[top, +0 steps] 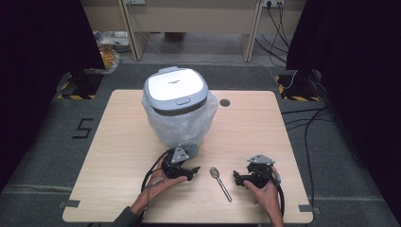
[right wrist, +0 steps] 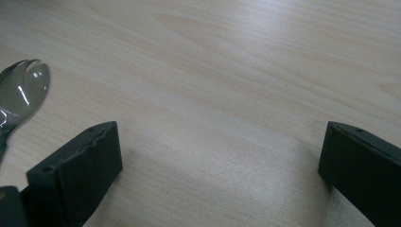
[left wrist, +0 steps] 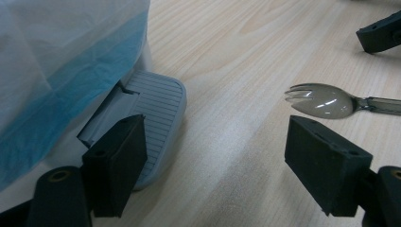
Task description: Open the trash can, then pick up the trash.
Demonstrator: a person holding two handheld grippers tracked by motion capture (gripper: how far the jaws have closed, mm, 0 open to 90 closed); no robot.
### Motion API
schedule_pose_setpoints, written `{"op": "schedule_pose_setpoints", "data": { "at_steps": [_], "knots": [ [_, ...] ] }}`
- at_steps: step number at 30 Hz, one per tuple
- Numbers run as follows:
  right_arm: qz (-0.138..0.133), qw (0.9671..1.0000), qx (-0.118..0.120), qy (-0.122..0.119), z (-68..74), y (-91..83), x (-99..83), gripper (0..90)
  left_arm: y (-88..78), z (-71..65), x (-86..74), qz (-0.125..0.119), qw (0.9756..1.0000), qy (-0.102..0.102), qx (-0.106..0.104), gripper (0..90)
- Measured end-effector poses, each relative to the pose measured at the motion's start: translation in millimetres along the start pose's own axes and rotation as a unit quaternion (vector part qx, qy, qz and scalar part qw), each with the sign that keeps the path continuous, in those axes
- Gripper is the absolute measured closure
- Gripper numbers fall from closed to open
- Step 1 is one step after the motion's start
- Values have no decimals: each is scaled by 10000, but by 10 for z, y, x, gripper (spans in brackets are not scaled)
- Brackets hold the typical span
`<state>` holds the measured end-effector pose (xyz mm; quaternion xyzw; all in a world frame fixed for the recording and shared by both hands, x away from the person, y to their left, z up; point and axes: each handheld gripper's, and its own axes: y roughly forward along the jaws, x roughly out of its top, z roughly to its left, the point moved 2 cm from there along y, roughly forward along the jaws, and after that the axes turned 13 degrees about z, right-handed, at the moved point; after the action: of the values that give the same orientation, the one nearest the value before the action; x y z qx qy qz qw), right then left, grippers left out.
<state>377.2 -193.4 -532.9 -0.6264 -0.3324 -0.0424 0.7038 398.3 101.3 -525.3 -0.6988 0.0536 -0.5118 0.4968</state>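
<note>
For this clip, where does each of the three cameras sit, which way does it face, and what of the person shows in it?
High view: above the person's side, looking forward and down on the table; pedal bin, spork, both forearms, left gripper, right gripper.
Left gripper view: rides the left gripper, low over the table, facing the bin's pedal and the spork; own open jaws.
Right gripper view: rides the right gripper, facing bare tabletop; own open jaws.
Shared: all three show the spork.
</note>
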Motion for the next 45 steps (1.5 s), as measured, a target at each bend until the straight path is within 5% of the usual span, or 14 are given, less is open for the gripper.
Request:
{"op": "schedule_pose_setpoints", "data": {
  "at_steps": [31,34,36,39,45],
  "knots": [
    [1,10000,-13,-14,-1,0,3,9,56,-17,-23,137,9998,65,113,228],
    [-66,10000,-21,21,8,-16,-3,87,56,-18,-22,149,9998,75,124,228],
    [-165,9999,-4,24,26,-40,-5,218,56,-18,-22,144,9998,71,121,228],
    [-267,9996,-93,-20,77,-100,4,205,56,-15,-23,128,9999,48,98,228],
    [-510,9982,211,-242,311,-219,24,251,56,-18,-23,136,9998,55,111,228]
  ]
}}
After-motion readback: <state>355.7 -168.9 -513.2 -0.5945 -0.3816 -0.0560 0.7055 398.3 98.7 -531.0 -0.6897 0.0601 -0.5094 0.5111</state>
